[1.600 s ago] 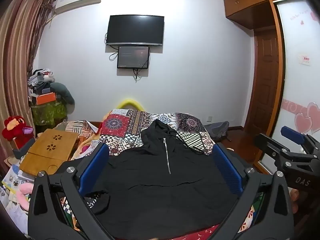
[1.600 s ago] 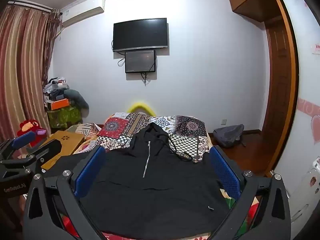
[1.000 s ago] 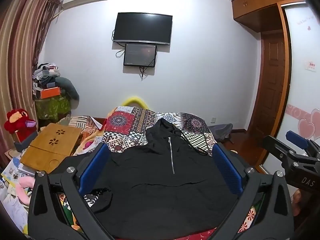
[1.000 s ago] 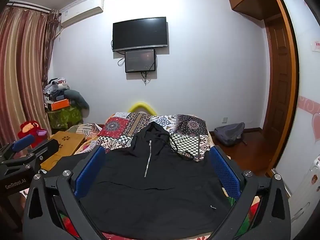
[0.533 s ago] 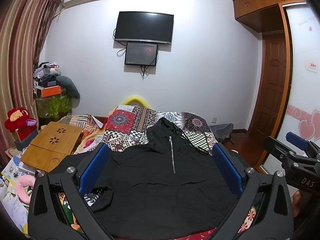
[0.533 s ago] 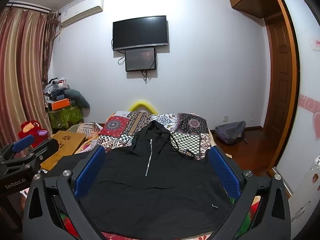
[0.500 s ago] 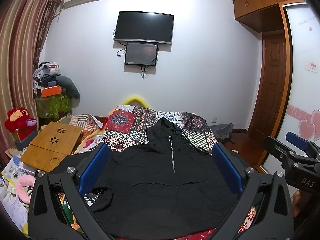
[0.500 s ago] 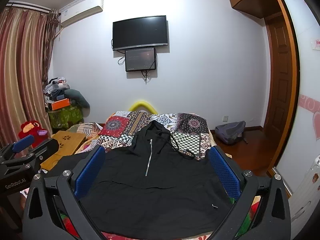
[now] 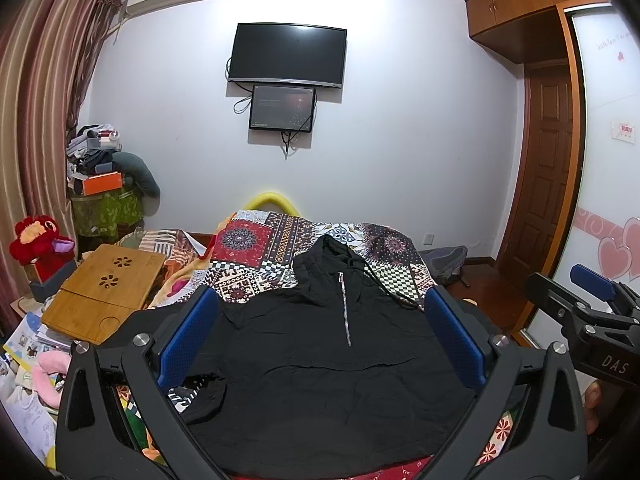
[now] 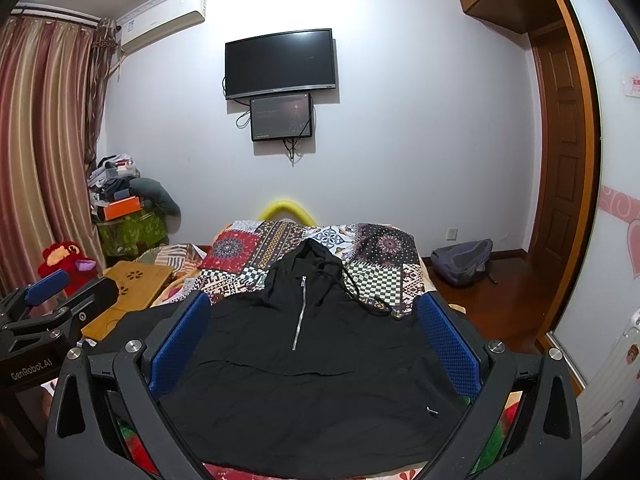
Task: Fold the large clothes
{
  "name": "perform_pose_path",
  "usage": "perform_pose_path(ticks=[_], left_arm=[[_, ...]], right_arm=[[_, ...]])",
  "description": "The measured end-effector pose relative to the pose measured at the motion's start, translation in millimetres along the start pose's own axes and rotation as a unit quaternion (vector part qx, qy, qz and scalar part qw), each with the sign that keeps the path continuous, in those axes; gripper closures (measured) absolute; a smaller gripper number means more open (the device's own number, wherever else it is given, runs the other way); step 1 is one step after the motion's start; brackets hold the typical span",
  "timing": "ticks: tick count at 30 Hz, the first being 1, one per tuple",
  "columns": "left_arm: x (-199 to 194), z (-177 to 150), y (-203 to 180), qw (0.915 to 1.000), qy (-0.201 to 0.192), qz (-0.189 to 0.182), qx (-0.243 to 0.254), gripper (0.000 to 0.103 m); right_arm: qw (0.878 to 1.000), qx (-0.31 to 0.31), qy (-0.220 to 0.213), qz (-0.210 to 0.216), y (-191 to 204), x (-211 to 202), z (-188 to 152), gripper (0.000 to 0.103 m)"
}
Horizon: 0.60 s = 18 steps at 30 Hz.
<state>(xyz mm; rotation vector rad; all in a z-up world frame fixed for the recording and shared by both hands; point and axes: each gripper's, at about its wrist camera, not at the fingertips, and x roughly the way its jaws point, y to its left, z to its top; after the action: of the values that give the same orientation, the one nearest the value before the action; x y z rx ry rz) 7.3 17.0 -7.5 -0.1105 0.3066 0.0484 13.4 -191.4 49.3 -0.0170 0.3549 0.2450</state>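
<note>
A large black hooded pullover (image 9: 320, 380) with a short silver zip lies flat, front up, on a bed with a patchwork quilt (image 9: 264, 256); its hood points to the far wall. It also shows in the right wrist view (image 10: 304, 380). My left gripper (image 9: 320, 340) is open and empty above the near hem. My right gripper (image 10: 308, 340) is open and empty beside it, and also shows at the right edge of the left wrist view (image 9: 592, 320). The left gripper shows at the left edge of the right wrist view (image 10: 44, 312).
A wooden lap desk (image 9: 104, 296) and a red plush toy (image 9: 36, 236) lie left of the bed with papers on the floor. A grey backpack (image 10: 464, 260) sits by the wooden door (image 10: 560, 168). A TV (image 9: 286, 56) hangs on the far wall.
Both grippers have tilted up slightly, so the hoodie sits a little lower in view. The hoodie has not moved and both grippers stay open.
</note>
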Motion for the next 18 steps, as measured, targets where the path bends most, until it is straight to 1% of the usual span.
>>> perform_pose_path(ticks=[18], left_arm=[[2.3, -4.0, 1.6, 1.0000, 0.002, 0.000, -0.001, 0.000]], right_arm=[[1.000, -0.003, 0.008, 0.001, 4.3, 1.5, -4.6, 0.000]])
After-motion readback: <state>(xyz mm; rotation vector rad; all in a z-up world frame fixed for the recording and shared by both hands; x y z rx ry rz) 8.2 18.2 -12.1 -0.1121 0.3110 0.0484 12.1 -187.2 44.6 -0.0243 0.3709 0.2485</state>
